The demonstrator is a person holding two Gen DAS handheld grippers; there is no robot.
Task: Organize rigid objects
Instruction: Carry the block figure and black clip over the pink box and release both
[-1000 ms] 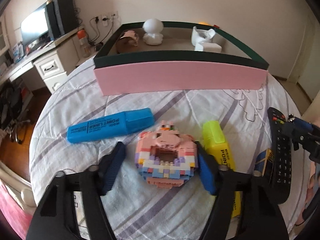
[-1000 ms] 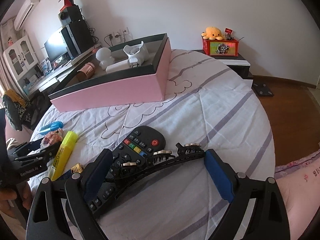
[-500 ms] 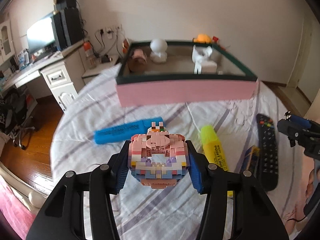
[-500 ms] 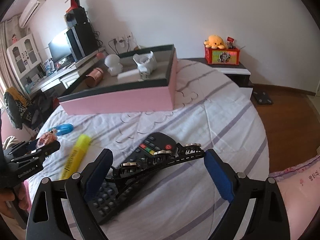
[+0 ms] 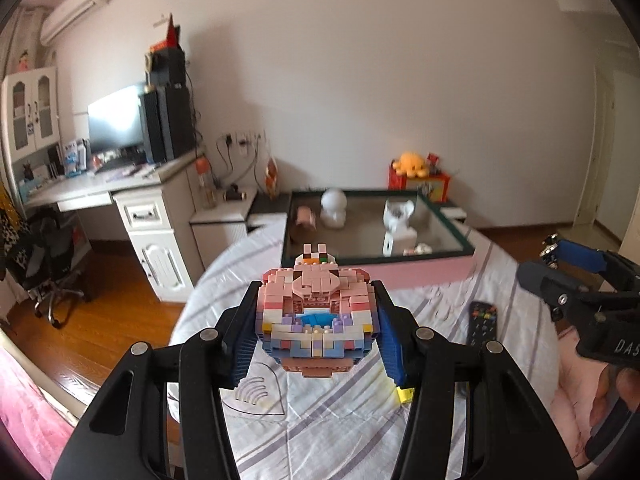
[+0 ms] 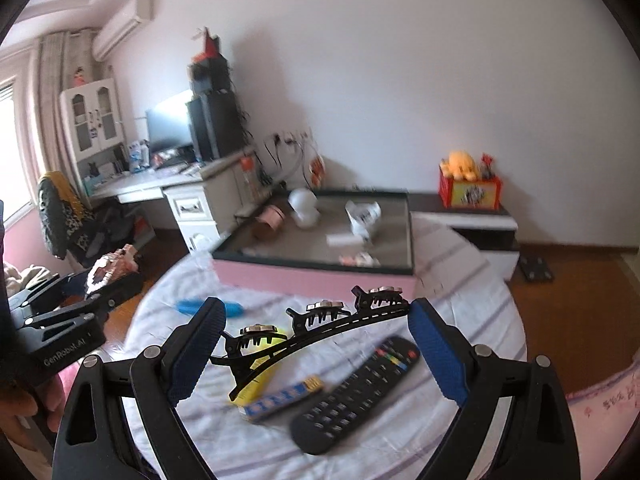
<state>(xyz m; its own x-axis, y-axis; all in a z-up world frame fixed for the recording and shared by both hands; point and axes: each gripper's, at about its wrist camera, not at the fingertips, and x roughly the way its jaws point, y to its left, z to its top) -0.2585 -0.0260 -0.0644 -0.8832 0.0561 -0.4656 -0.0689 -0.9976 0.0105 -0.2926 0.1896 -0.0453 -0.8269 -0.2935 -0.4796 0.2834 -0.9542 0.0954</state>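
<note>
The left gripper [image 5: 318, 330] is raised above the bed [image 5: 332, 412], level, its blue pads pinching a pastel brick-built toy [image 5: 316, 320] from both sides. Ahead of it and lower sits the pink tray [image 5: 424, 274]. The right gripper [image 6: 316, 350] is also lifted, tilted slightly, clamping a black hair clip [image 6: 316, 324] lengthwise between its pads. Beneath it on the bed lie a black remote [image 6: 356, 396], a yellow highlighter [image 6: 260, 380] and a blue-and-yellow box [image 6: 280, 398]; a blue marker [image 6: 208, 307] lies ahead to its left. The left gripper's body reads "GenRobot.AI"; the right's shows "DAS".
</note>
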